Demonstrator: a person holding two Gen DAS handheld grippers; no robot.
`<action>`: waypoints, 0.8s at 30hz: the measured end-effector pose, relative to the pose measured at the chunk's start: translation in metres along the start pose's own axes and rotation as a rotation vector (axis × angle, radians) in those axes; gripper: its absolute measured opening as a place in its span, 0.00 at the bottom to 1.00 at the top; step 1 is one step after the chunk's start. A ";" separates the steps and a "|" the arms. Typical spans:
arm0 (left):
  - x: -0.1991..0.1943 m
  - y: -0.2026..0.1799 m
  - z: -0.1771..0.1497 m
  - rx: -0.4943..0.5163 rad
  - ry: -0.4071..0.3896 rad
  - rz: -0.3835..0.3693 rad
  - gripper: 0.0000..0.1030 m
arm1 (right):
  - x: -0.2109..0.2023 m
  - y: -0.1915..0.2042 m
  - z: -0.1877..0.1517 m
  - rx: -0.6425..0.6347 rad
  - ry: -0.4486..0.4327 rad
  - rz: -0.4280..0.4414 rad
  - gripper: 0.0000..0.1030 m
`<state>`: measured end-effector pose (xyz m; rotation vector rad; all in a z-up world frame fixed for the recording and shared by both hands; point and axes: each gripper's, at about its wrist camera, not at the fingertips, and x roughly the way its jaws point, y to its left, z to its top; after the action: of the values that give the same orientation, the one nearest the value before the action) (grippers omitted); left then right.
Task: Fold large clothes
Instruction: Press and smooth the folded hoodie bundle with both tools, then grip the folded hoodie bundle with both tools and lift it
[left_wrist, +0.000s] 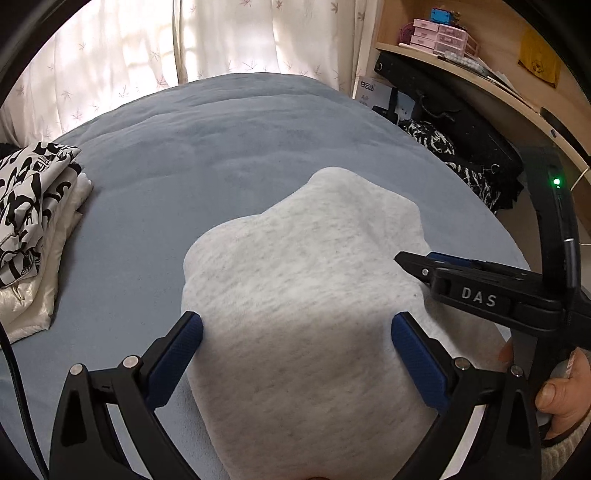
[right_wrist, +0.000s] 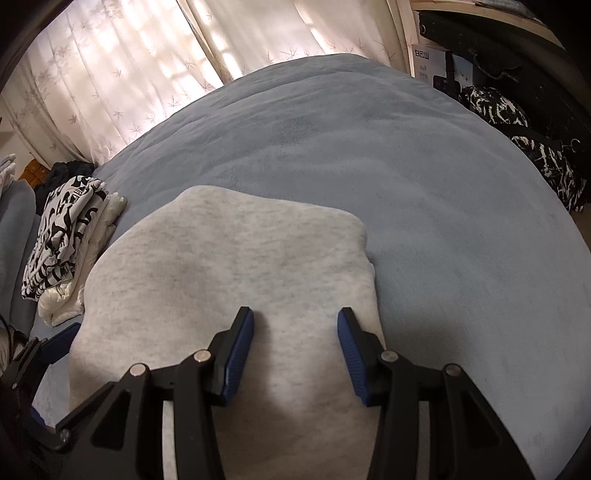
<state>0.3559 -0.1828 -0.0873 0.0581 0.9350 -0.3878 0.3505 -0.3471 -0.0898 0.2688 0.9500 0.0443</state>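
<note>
A light grey garment (left_wrist: 295, 288) lies folded into a compact bundle on the blue bed (left_wrist: 207, 155). My left gripper (left_wrist: 297, 325) is open wide, one finger on each side of the bundle's near part, holding nothing. My right gripper (right_wrist: 295, 321) is open above the bundle's right side (right_wrist: 229, 266), with grey cloth between its fingers but not pinched. The right gripper also shows in the left wrist view (left_wrist: 413, 264) at the bundle's right edge, seen side-on. One blue finger of the left gripper (right_wrist: 61, 338) shows at the bundle's left edge in the right wrist view.
A stack of folded clothes, black-and-white print over white (left_wrist: 33, 221), sits at the bed's left edge, also in the right wrist view (right_wrist: 70, 236). A black-and-white bundle (left_wrist: 461, 162) and dark bags lie by the shelf on the right. Curtains (left_wrist: 184, 40) hang behind the bed.
</note>
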 end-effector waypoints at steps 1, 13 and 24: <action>-0.002 0.001 0.001 -0.002 0.001 -0.010 0.98 | -0.004 -0.002 0.000 0.008 0.001 0.012 0.45; -0.039 0.064 -0.008 -0.203 0.082 -0.183 0.98 | -0.055 -0.033 -0.008 0.056 0.069 0.152 0.55; -0.010 0.088 -0.065 -0.303 0.237 -0.476 0.98 | -0.048 -0.058 -0.025 0.092 0.195 0.344 0.79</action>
<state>0.3314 -0.0840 -0.1283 -0.4101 1.2340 -0.6833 0.2976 -0.4053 -0.0792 0.5185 1.0920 0.3477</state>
